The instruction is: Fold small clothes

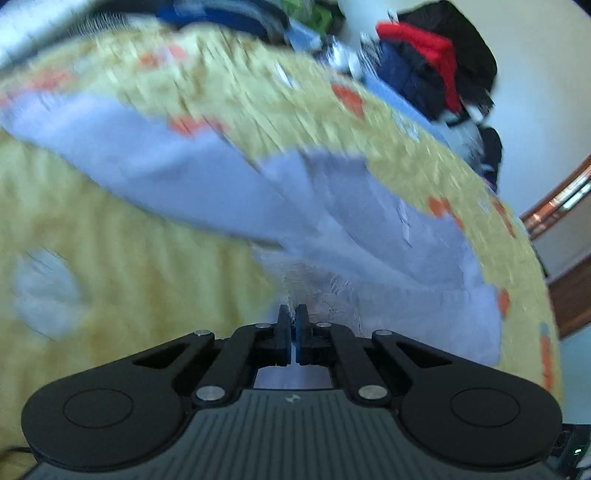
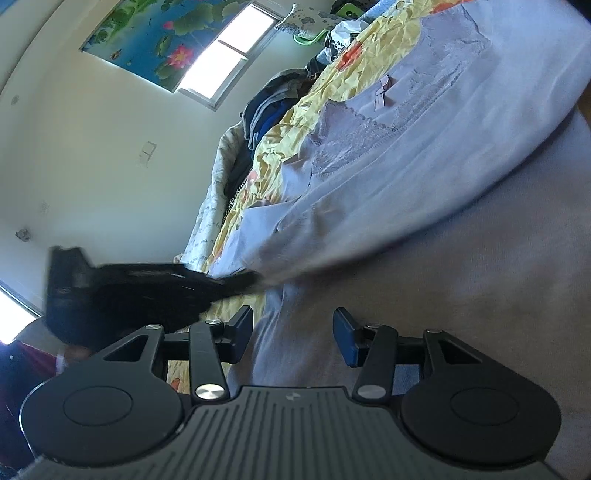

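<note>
A pale lilac garment (image 1: pixel 332 221) with lace trim lies on a yellow bedspread (image 1: pixel 129 266) with orange spots. My left gripper (image 1: pixel 293 314) is shut on a thin lacy edge of the lilac garment; the view is motion-blurred. In the right wrist view the same lilac garment (image 2: pixel 424 158) fills the right side, with a lace panel and a small pink bow. My right gripper (image 2: pixel 293 325) is open, its jaws wide apart over the garment's near fold, holding nothing. The left gripper (image 2: pixel 147 291) shows there as a blurred black shape touching the garment's edge.
A pile of dark, red and blue clothes (image 1: pixel 432 74) sits at the bed's far side. A wooden frame (image 1: pixel 561 206) stands at right. The right wrist view shows a wall, a window (image 2: pixel 229 55), a lotus picture (image 2: pixel 155 33) and more piled clothes (image 2: pixel 266 110).
</note>
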`<action>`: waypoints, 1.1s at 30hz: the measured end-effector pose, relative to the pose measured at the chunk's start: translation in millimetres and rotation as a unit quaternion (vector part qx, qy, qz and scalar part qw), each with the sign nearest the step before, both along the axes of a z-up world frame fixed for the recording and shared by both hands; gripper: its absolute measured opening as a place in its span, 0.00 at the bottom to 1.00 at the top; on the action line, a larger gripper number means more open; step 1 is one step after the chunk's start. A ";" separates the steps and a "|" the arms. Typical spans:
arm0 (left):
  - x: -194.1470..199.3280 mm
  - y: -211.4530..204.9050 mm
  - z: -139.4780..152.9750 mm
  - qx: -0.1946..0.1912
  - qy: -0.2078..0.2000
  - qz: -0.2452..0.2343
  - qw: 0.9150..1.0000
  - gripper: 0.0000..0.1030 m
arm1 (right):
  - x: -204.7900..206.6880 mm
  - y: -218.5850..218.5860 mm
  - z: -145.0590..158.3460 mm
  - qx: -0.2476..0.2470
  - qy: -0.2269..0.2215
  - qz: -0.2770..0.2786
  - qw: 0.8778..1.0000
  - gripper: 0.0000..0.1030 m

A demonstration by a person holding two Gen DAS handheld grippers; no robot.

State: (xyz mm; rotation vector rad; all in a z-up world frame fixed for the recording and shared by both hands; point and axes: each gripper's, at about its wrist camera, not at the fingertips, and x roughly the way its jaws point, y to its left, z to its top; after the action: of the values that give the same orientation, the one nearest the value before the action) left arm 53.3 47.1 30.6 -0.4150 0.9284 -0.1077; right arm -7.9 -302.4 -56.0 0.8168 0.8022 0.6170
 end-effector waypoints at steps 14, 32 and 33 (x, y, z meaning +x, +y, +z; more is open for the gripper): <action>1.7 10.0 -40.3 0.055 0.040 0.002 0.998 0.03 | 103.8 -62.7 27.9 -0.098 -0.020 -0.113 0.989 0.63; 4.2 20.4 -41.9 0.077 0.044 0.020 0.996 0.04 | 112.9 -87.2 10.5 -0.145 -0.021 -0.089 0.985 0.45; 6.8 19.5 -43.8 0.077 0.041 0.022 0.996 0.05 | 111.6 -86.0 10.4 -0.149 -0.026 -0.088 0.985 0.45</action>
State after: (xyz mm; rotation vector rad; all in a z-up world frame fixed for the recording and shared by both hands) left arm 60.1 66.5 -13.2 -0.2976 1.0008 0.0215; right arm 103.8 -388.3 -45.6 0.5866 0.7446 0.3480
